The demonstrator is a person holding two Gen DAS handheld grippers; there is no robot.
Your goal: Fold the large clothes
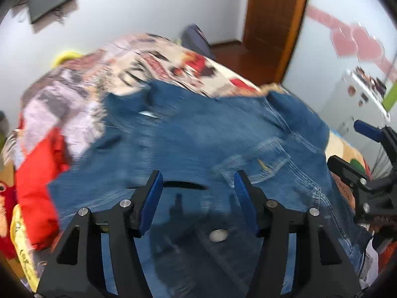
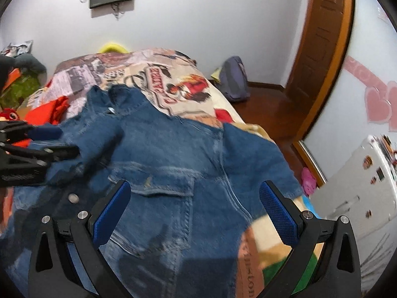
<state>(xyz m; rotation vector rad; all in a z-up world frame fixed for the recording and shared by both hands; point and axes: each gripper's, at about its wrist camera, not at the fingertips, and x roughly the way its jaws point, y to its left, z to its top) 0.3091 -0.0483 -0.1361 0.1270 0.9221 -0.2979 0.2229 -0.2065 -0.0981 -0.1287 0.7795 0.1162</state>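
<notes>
A blue denim jacket (image 1: 198,139) lies spread on the bed, collar toward the far end. It also fills the right wrist view (image 2: 168,154), with a flap pocket (image 2: 163,186) and a metal button (image 2: 73,197) showing. My left gripper (image 1: 198,181) is open and empty just above the jacket's near part, by a button (image 1: 217,235). My right gripper (image 2: 194,203) is open wide and empty above the jacket's pocket side. The right gripper shows at the right edge of the left wrist view (image 1: 372,164), and the left gripper at the left edge of the right wrist view (image 2: 37,149).
The bed has a printed cover (image 2: 173,79). A red garment (image 1: 39,173) lies on its left side. A grey backpack (image 2: 234,79) sits on the wooden floor by a brown door (image 2: 322,49). A white cabinet (image 2: 359,186) stands at the right.
</notes>
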